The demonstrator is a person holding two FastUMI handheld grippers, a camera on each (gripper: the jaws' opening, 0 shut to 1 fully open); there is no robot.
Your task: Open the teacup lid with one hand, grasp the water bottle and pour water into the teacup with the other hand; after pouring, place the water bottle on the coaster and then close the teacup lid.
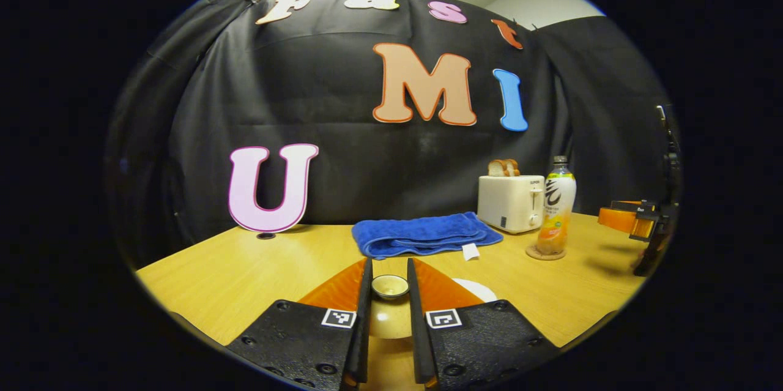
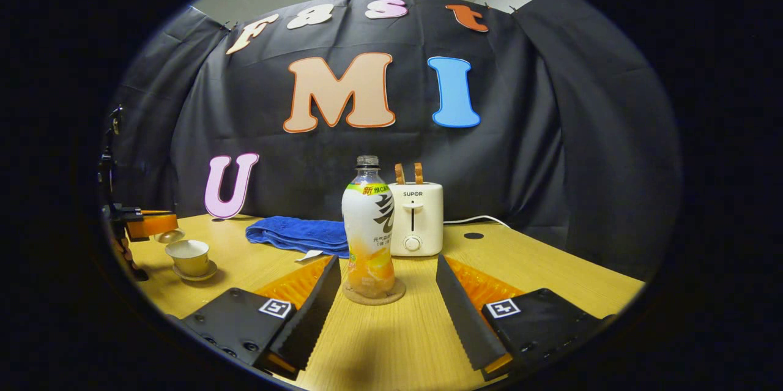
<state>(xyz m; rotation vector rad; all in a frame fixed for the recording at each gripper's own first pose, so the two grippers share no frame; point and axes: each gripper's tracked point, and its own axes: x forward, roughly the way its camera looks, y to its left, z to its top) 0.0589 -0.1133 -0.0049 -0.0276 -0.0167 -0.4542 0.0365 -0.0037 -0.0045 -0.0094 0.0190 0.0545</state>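
Note:
In the left gripper view my left gripper is shut on the knob of the teacup lid. The right gripper view shows that gripper holding the lid just above and left of the uncovered teacup, which stands on its saucer. The water bottle stands upright on the round coaster. My right gripper is open, its fingers on either side of the bottle's base and just short of it, touching nothing. From the left gripper view, the bottle and coaster are at the right.
A folded blue towel lies at the back of the wooden table. A white toaster with bread in its slots stands behind the bottle, its cord trailing right. The right gripper shows at the far right in the left gripper view.

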